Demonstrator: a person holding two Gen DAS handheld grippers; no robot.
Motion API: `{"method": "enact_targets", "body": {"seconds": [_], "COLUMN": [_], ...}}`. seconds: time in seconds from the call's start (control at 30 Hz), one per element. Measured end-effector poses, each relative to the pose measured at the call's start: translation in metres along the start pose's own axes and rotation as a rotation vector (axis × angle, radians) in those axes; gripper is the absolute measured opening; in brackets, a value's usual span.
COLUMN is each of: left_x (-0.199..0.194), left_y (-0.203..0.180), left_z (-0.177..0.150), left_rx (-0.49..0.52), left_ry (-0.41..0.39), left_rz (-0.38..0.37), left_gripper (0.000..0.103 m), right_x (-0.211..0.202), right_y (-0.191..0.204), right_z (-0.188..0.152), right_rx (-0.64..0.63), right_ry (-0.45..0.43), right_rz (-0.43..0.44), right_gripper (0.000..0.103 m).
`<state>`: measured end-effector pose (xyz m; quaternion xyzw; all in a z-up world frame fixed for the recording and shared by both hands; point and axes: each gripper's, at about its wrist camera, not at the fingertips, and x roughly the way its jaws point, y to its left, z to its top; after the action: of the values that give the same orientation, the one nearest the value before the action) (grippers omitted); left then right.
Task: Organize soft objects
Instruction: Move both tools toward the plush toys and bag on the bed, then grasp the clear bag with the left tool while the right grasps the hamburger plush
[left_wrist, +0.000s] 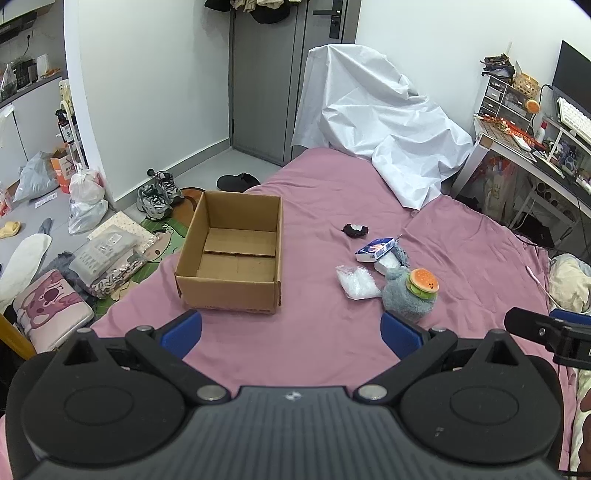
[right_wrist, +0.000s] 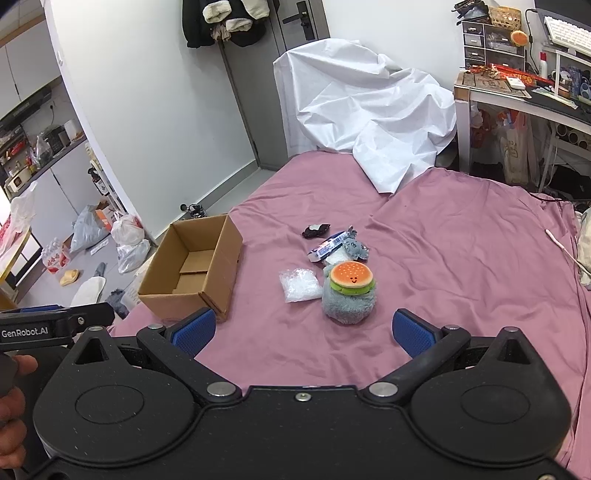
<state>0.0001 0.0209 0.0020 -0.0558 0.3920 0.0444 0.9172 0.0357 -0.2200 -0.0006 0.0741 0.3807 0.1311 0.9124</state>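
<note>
Covering bed, pink sheet (left_wrist: 325, 206), cardboard box (left_wrist: 231, 258)

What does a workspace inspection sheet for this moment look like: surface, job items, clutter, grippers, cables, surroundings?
Surface: wrinkled pink bedsheet.
Job's things: open brown cardboard box, nothing inside; grey plush toy topped by orange burger plush; clear plastic bag; blue-white packet; small black item.
Clutter: white crumpled sheet at the far end.
Grippers: left gripper and right gripper open, holding nothing.
Cables: thin white cable on the bed's right side.
Surroundings: sneakers, bags on floor; crowded desk.
</note>
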Motion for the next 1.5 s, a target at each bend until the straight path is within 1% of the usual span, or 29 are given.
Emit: {"method": "enact_targets", "body": {"seconds": [0.27, 0.53, 0.83, 1.1, 1.17, 1.3, 1.5], "left_x": [-0.001, -0.005, 0.000, 0.017, 0.022, 0.035, 0.051], "left_y": [0.000, 0.000, -0.002, -0.005, -0.007, -0.014, -0.018], "left_z": [0.001, 0.000, -0.001, -0.003, -0.003, -0.002, 0.002], "left_rx": [-0.002, -0.002, -0.008, -0.023, -0.018, -0.003, -0.037], "left_ry": [0.009, -0.005, -0.009, -0.007, -0.008, 0.003, -0.010], "left_rz": [0.005, -0.003, -0.016, -0.022, -0.028, -0.018, -0.022], "left_gripper": [0.102, 0.102, 0.102, 0.102, 0.102, 0.101, 0.101], "right_x": [-0.002, -0.010, -0.003, 0.011, 0.014, 0.021, 0.036], "right_y": [0.004, 0.008, 0.005, -0.004, -0.008, -0.015, -0.025], "right_z": [0.000, 0.001, 0.000, -0.005, -0.004, -0.004, -0.004], "right_rx": [-0.007, -0.005, -0.004, 0.001, 0.010, 0.024, 0.037], "right_ry": [0.000, -0.023, -0.020, -0.005, -0.012, -0.023, -0.014], "right_rz": [-0.005, -0.014, -0.005, 0.000, 0.002, -0.003, -0.024], "right_gripper": [0.103, 0.103, 0.103, 0.103, 0.103, 0.103, 0.103]}}
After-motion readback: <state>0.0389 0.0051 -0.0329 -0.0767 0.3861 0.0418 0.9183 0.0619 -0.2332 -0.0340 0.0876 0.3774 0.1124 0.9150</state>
